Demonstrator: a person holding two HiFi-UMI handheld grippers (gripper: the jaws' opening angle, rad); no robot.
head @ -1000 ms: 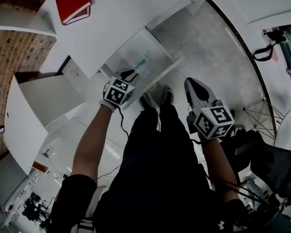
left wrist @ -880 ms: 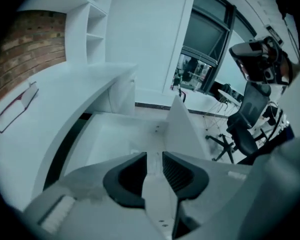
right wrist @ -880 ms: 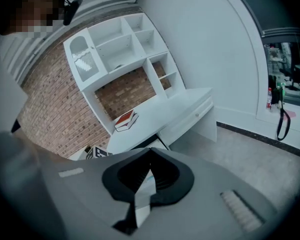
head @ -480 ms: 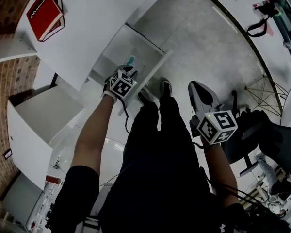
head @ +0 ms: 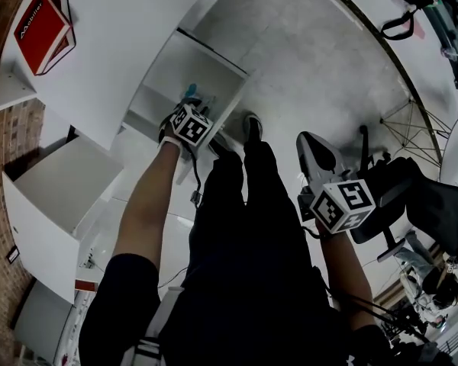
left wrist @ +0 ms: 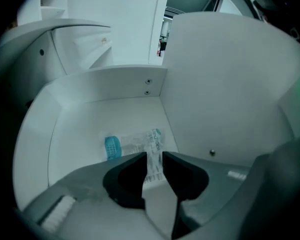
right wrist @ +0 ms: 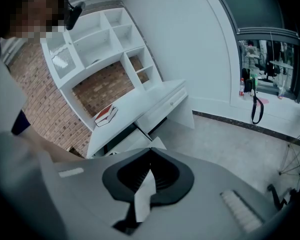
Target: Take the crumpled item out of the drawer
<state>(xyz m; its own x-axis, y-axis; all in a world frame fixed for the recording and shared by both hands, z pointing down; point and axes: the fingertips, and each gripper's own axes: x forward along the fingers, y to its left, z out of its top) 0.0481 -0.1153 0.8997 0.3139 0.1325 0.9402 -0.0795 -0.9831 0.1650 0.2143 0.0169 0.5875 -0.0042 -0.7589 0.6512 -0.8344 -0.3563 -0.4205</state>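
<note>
We should centre the left gripper [left wrist: 152, 157], jaws narrowly apart, over the bottle [left wrist: 134, 145] in the drawer [left wrist: 105, 86], perhaps already touching it, then close gently. The right gripper [right wrist: 150, 153] is closed and empty.

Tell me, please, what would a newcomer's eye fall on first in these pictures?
First, the left tool poised in the open white drawer, its jaws slightly apart just short of the crumpled item with a teal cap lying on the drawer floor. Next, the red book on the white desk at the head view's upper left. The right tool hangs shut and empty beside the person's leg.
</note>
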